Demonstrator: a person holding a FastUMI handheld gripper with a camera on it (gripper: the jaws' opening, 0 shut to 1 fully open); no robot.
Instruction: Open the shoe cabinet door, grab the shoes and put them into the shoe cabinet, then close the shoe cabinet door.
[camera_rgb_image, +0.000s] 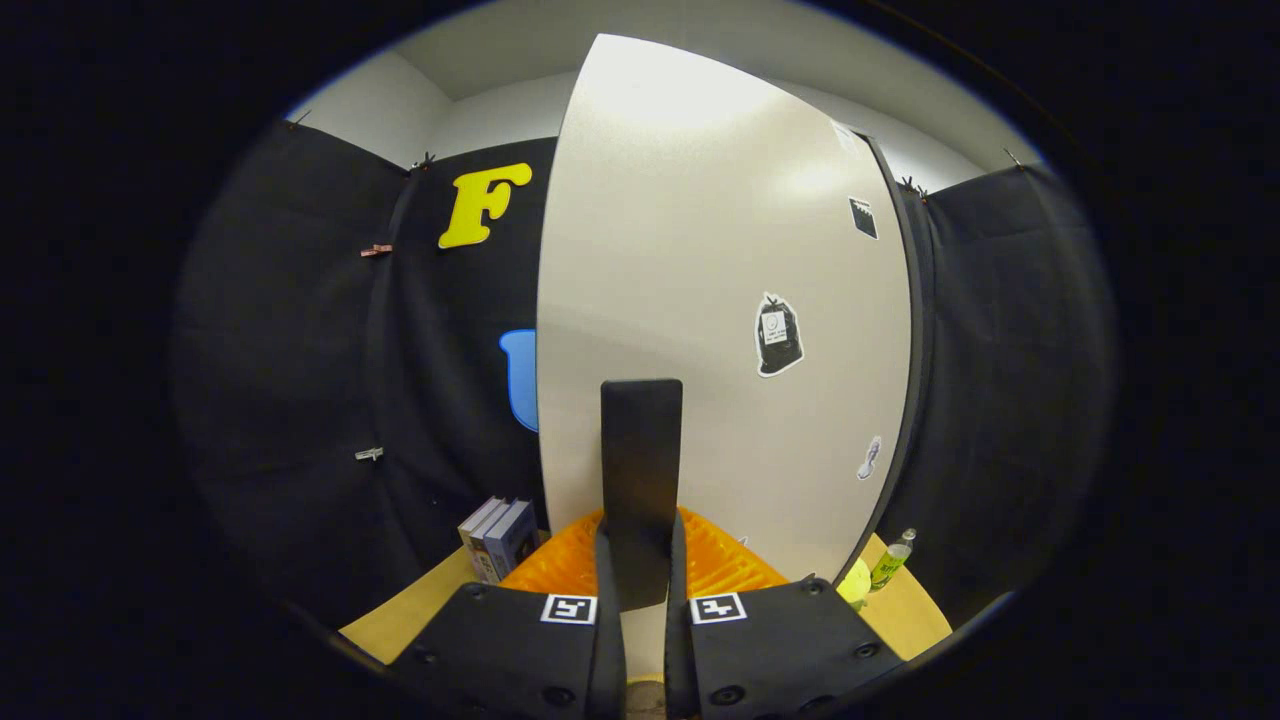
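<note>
Gripping door handle (641, 480) at 12 o'clock, gripper (641, 575) jaws clamped narrow; cabinet door (720, 300) stage only, shoes unloaded.

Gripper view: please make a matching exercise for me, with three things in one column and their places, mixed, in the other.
Things:
1. handle
2. books
3. bottle

Places:
A. on the right of the door
B. between the fingers of the gripper, which is shut on it
C. on the left of the door

Pairs: 1-B, 2-C, 3-A
</note>
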